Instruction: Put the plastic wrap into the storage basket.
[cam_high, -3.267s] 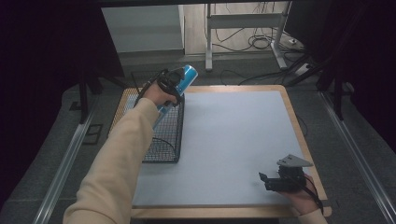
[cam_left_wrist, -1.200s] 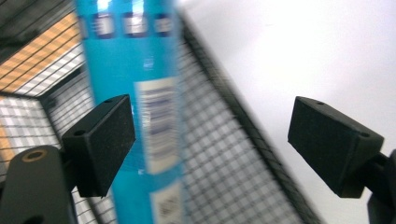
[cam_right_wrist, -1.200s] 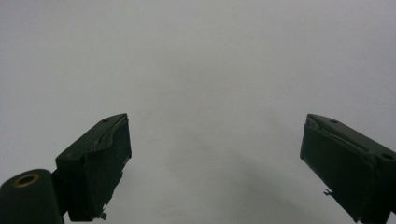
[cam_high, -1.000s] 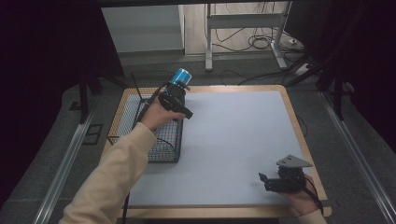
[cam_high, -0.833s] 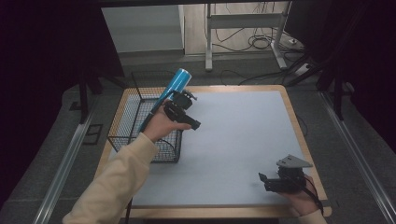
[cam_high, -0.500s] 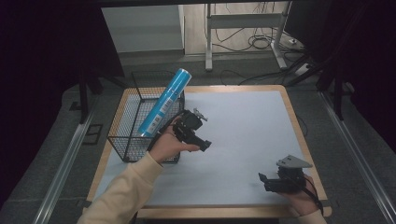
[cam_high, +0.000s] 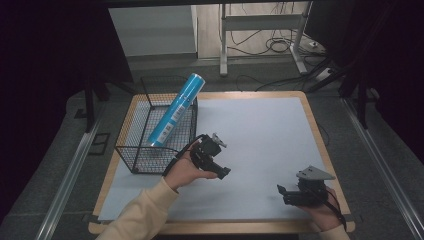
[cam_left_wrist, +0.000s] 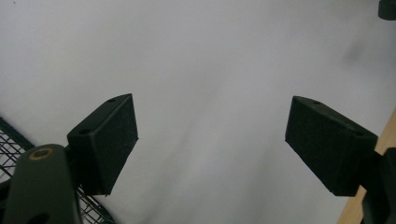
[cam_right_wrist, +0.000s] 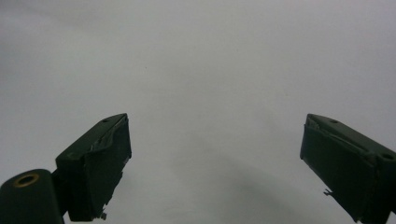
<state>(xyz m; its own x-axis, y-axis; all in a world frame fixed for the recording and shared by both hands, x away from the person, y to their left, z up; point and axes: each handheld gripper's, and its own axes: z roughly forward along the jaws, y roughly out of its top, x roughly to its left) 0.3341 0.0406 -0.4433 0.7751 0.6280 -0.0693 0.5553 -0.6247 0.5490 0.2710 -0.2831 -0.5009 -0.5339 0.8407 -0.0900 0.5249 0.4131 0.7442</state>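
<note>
- We saw the left gripper (cam_high: 223, 172) with jaws apart, empty, beside the black wire basket (cam_high: 131, 150).
- The right gripper (cam_high: 280, 194) was spread too, empty.
- The tall blue cylinder tube (cam_high: 176, 110) leaned in the basket, its foot hard to see behind the mesh.

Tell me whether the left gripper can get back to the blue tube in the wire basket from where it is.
Probably yes: the left gripper, jaws open and empty, sits just right of the wire basket; the blue tube leans over its open top, nothing between.

blue tube (cam_high: 176, 110) | black wire basket (cam_high: 134, 161) | white mat (cam_high: 260, 135) | black hand-held gripper (cam_high: 223, 172)
</note>
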